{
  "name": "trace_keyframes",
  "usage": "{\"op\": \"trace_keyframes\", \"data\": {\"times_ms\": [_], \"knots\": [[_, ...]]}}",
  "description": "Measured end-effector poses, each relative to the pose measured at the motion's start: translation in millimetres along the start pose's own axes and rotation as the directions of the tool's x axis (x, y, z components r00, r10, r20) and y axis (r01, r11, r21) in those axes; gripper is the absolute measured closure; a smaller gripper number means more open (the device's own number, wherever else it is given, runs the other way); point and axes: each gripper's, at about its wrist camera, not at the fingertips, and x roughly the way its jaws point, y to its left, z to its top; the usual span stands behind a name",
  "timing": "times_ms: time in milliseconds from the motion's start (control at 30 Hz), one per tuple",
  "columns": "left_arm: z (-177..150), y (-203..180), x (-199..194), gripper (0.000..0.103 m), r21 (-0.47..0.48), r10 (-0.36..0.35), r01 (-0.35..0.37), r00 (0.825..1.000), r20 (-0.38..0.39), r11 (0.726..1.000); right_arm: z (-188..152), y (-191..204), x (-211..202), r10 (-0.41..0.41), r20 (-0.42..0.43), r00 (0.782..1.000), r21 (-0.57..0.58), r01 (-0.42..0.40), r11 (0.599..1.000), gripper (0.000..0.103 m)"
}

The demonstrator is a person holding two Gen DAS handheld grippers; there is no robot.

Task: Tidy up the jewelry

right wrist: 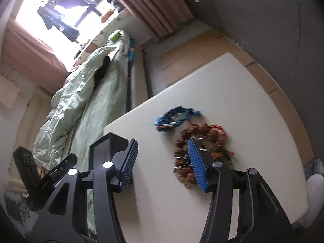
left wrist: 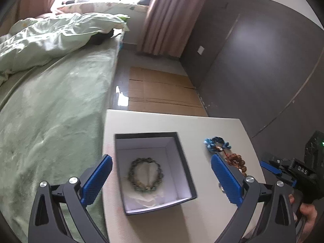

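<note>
A dark open box [left wrist: 183, 162] with a white inside sits on the white table [left wrist: 154, 121]. A greenish bead bracelet [left wrist: 145, 174] lies in it. My left gripper [left wrist: 162, 179] is open and empty, its fingers either side of the box. A blue bead bracelet [left wrist: 215, 142] and a brown bead bracelet [left wrist: 236, 161] lie right of the box. In the right wrist view my right gripper [right wrist: 162, 162] is open and empty above the table, its right finger over the brown bracelet [right wrist: 202, 135]; the blue bracelet [right wrist: 174, 117] lies beyond. The box corner [right wrist: 101, 149] shows at left.
A bed with a green sheet [left wrist: 50, 121] and rumpled duvet [left wrist: 50, 34] runs along the table's left edge. Cardboard [left wrist: 162, 93] lies on the floor beyond the table. A dark wall [left wrist: 263, 60] stands to the right. My right gripper's body [left wrist: 293, 172] shows at the right edge.
</note>
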Motion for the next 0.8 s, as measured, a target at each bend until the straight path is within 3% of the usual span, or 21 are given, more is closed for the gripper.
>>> {"op": "trace_keyframes", "data": {"times_ms": [300,400,600,800], "knots": [[-8.2,-38.5,15.5,0.024,0.080,-0.026,0.028,0.999,-0.029,0.996,3.9,-39.2,11.7,-0.092,-0.039,0.995,0.061,0.094,0.994,0.050],[-12.2,-51.5,24.0,0.034,0.111,-0.027,0.032,0.999,-0.045,0.993,4.3,-47.4,22.4,-0.108,-0.072,0.991,0.068,0.113,0.991,0.051],[-19.8,-73.2,36.4,0.046,0.162,-0.040,0.050,0.997,-0.064,0.986,6.5,-54.5,36.1,-0.141,-0.104,0.984,0.056,0.148,0.987,0.051],[-21.9,-87.1,50.5,0.051,0.182,-0.055,0.070,0.995,-0.088,0.981,8.8,-55.8,53.2,-0.181,-0.136,0.974,0.015,0.185,0.983,0.051]]}}
